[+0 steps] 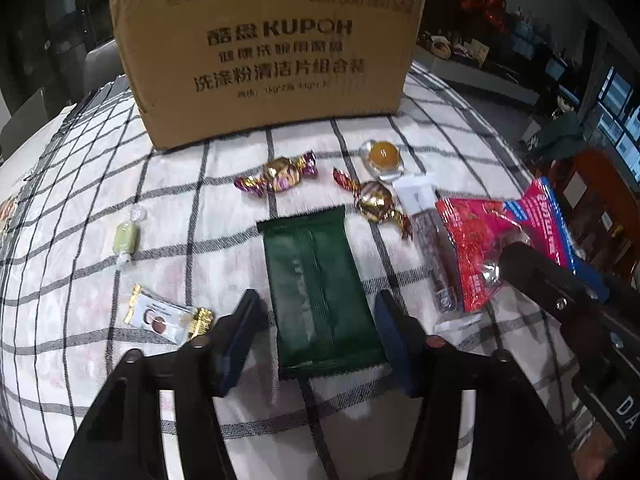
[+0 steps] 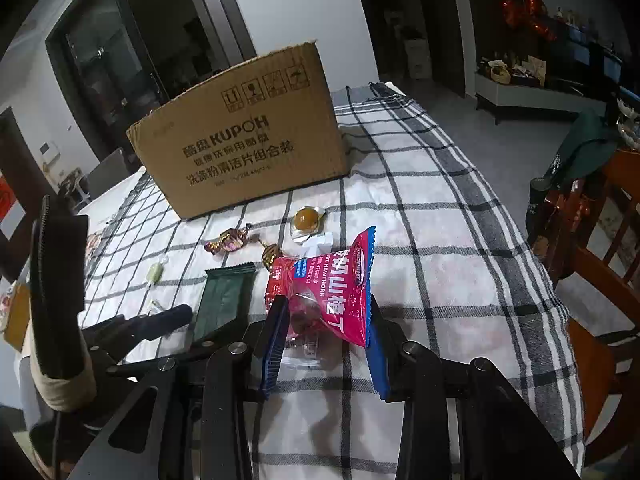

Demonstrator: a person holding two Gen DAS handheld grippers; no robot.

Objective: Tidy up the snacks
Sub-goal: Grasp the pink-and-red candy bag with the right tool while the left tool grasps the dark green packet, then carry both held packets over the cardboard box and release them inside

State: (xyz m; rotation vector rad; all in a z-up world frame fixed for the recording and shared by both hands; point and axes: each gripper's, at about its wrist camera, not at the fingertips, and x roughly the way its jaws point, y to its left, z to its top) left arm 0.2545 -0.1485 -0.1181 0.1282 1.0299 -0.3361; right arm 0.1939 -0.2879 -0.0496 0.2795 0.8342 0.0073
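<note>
Nearest the left wrist camera, the left gripper [image 1: 318,320] straddles the green packet [image 1: 320,292], which lies flat on the checked cloth [image 1: 168,240]; its pads look not quite pressed to the packet's sides, though that is hard to judge. Alongside, the right gripper [image 2: 326,334] holds the pink hawthorn bag [image 2: 332,292] clear of the cloth. Loose candies lie beyond, then the cardboard box [image 2: 240,152]. Pickup is the step in hand; next, the left jaws must close fully, then both snacks carry to the box.
</note>
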